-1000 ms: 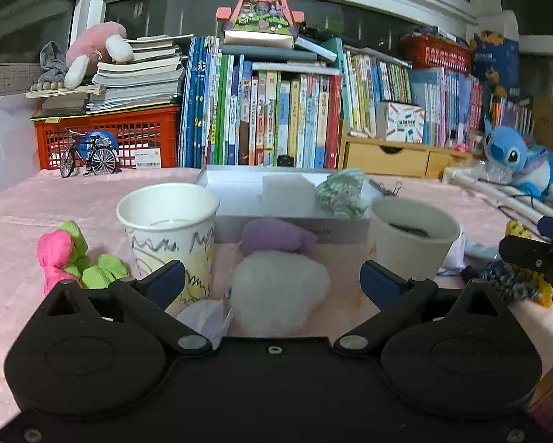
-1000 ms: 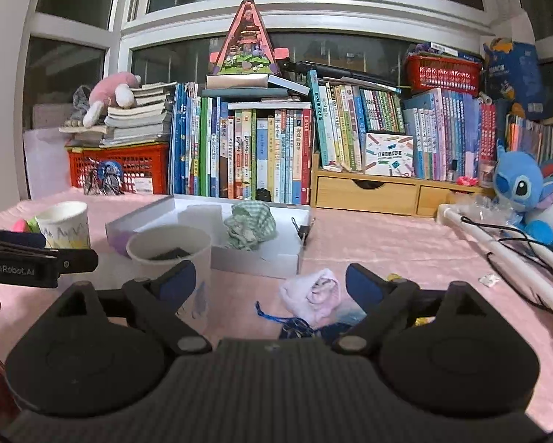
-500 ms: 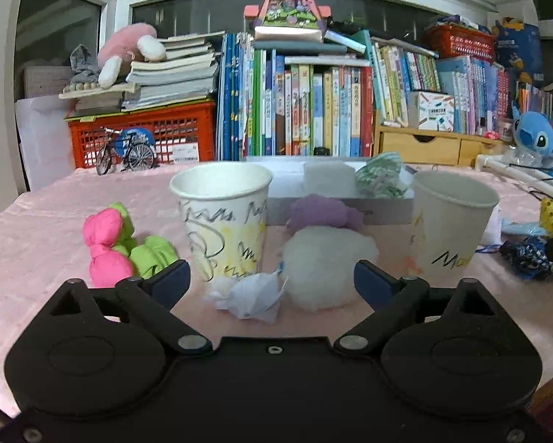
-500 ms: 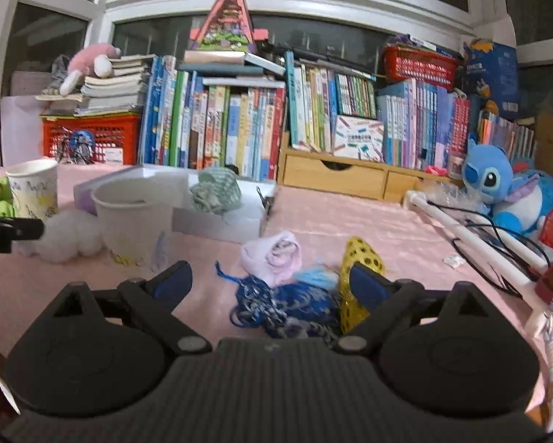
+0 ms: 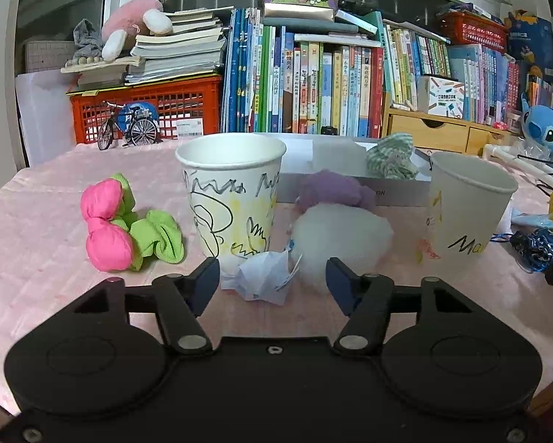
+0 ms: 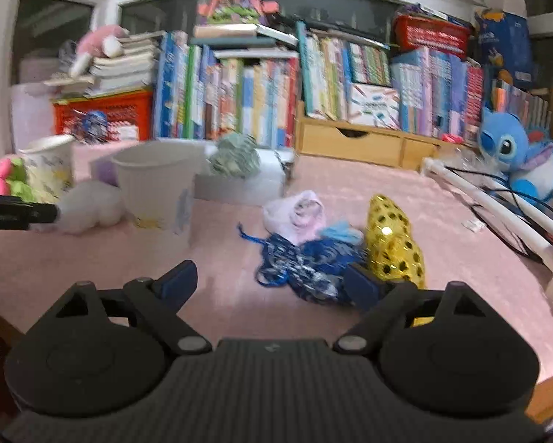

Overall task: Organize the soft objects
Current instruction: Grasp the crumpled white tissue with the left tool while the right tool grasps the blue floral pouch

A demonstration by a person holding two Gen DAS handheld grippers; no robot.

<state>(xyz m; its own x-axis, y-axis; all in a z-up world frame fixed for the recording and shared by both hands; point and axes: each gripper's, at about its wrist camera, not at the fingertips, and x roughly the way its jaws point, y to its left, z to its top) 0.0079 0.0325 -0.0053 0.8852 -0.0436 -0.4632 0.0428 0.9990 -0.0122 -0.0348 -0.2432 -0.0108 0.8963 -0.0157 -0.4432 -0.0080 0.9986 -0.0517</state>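
Observation:
My left gripper [image 5: 272, 283] hangs low over the pink tablecloth, its jaws closing. A crumpled white paper wad [image 5: 263, 280] lies between the fingers with a gap still on its right side. Behind it stand a doodled paper cup [image 5: 232, 192], a white fluffy ball [image 5: 341, 229] and a purple soft lump [image 5: 331, 188]. Pink and green soft pieces [image 5: 106, 229] lie to the left. My right gripper [image 6: 269, 282] is wide and closing a little. A shiny blue pouch [image 6: 306, 265] lies partly between its fingers, next to a gold spotted pouch [image 6: 390, 243] and a pink cloth [image 6: 298, 214].
A grey box [image 5: 401, 192] holds a green checked cloth [image 5: 390, 155]. A second paper cup [image 5: 468, 206] stands to the right. Books, a red crate [image 5: 147, 107], a toy bicycle [image 5: 127, 129] and wooden drawers line the back. A blue plush [image 6: 519, 162] and a white pole with cables [image 6: 497, 203] lie at the right.
The left fingers have drawn in around the paper wad as the gripper sank. The right gripper has dropped toward the blue and gold pouches, and its view is now blurred.

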